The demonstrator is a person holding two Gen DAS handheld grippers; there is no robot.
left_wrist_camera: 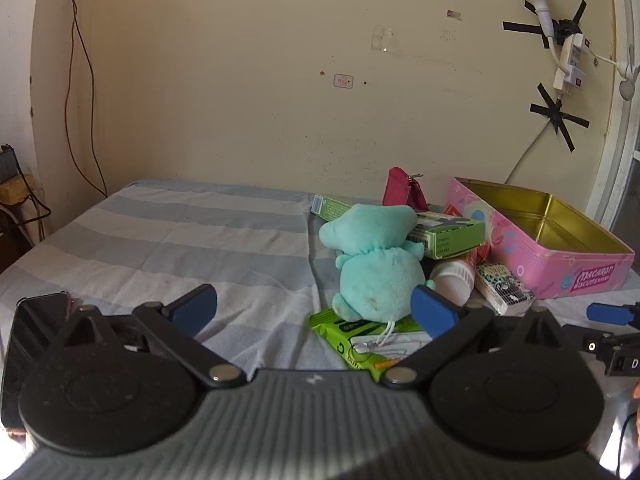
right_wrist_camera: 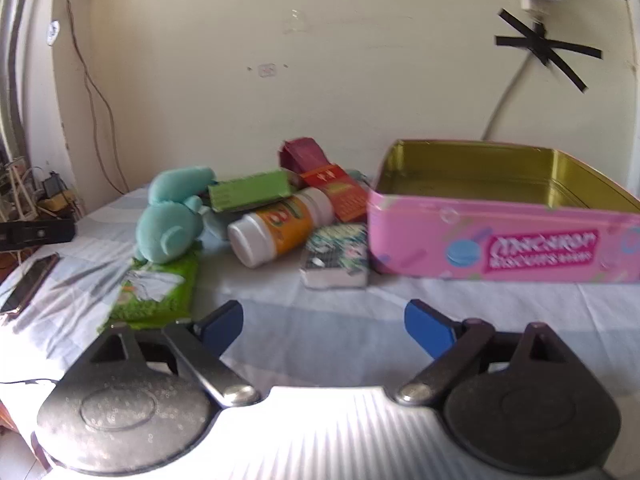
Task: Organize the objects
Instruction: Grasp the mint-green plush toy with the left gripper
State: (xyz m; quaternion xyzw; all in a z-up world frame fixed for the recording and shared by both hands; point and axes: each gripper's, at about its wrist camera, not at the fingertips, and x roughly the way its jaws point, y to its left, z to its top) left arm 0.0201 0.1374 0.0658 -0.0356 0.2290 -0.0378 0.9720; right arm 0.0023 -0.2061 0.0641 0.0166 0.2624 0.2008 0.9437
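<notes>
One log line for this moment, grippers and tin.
left gripper open, empty | right gripper open, empty | pink biscuit tin empty | teal plush toy unpicked

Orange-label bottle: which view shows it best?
The right wrist view: the bottle lies on its side, cap and label fully visible. In the left wrist view, the plush and a fingertip hide most of it.

The left hand-held gripper (left_wrist_camera: 314,310) is level, its blue-padded fingers (left_wrist_camera: 196,306) spread wide with nothing between them. The right hand-held gripper (right_wrist_camera: 323,326) is likewise level, its fingers (right_wrist_camera: 428,330) spread apart and holding nothing.
</notes>
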